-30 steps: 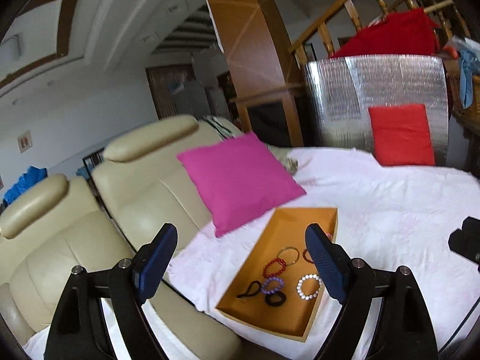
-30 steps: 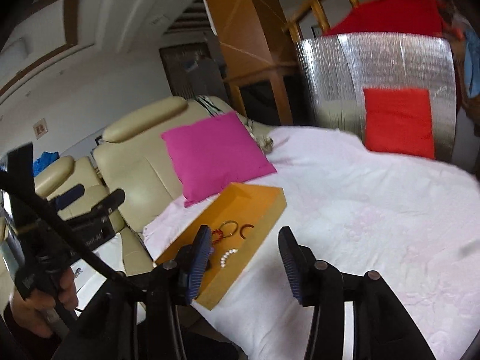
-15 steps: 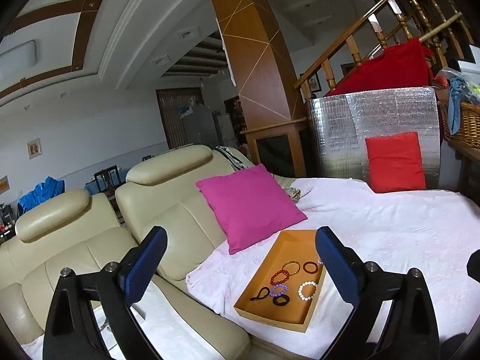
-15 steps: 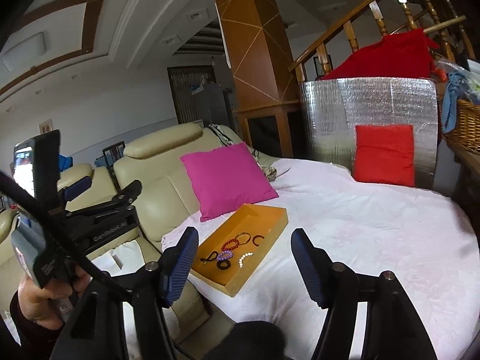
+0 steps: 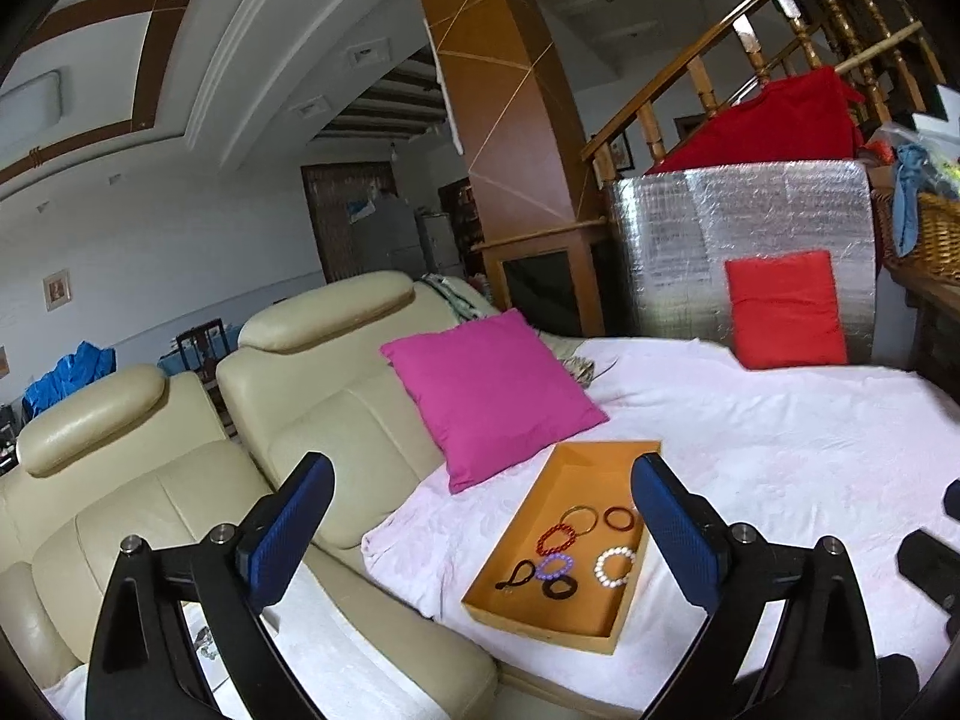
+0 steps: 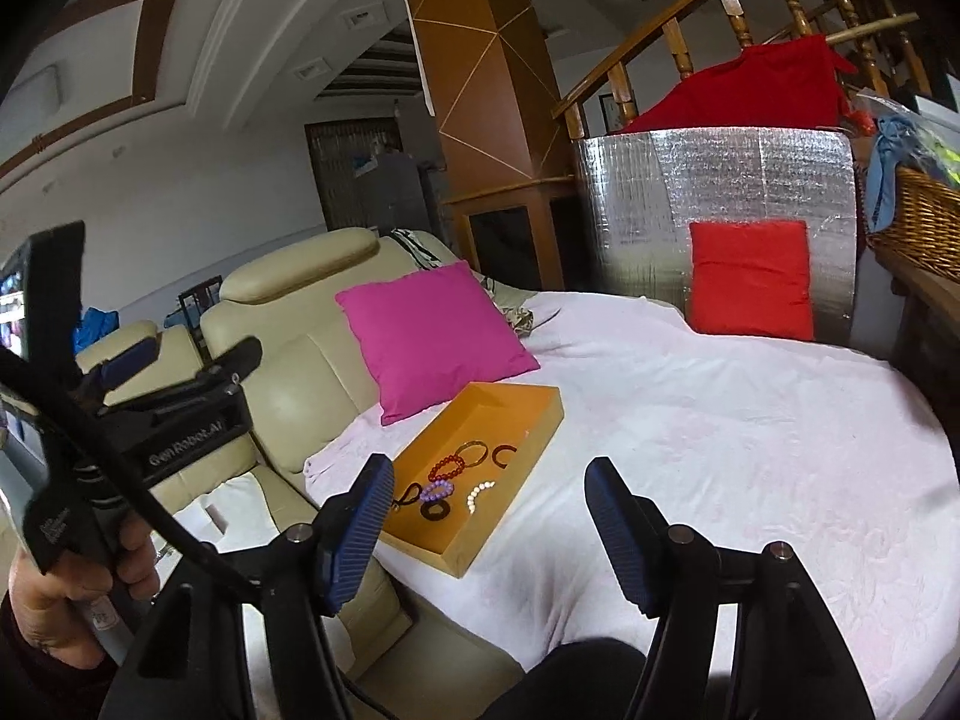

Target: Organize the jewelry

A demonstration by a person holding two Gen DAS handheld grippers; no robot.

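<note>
Bracelets lie loose in an orange tray (image 5: pixel 591 639) set on a white bedspread (image 5: pixel 780 450), near the bed's edge where it meets a cream leather sofa (image 5: pixel 336 432). Inside the tray are a red beaded bracelet (image 5: pixel 557 536), a thin gold bangle (image 5: pixel 581 518), a dark red ring-shaped bracelet (image 5: pixel 619 518), a white pearl bracelet (image 5: pixel 614 566), a purple beaded bracelet (image 5: pixel 553 567), a black band (image 5: pixel 560 588) and a black cord loop (image 5: pixel 515 576) (all sit toward the tray's near half, some touching).

A pink cushion (image 5: pixel 492 393) leans just beyond the tray's far end. A red cushion (image 5: pixel 786 312) rests against a silver foil panel (image 5: pixel 720 228) at the far side of the bed.

The left gripper (image 5: pixel 480 528) hangs above the sofa and the bed edge, its blue-padded fingers spread wide with nothing between them. The right gripper (image 6: pixel 489 519) hovers over the bedspread beside the tray, likewise spread wide and empty. In the right wrist view the person's left hand (image 6: pixel 72 588) grasps the handle of the left tool.
</note>
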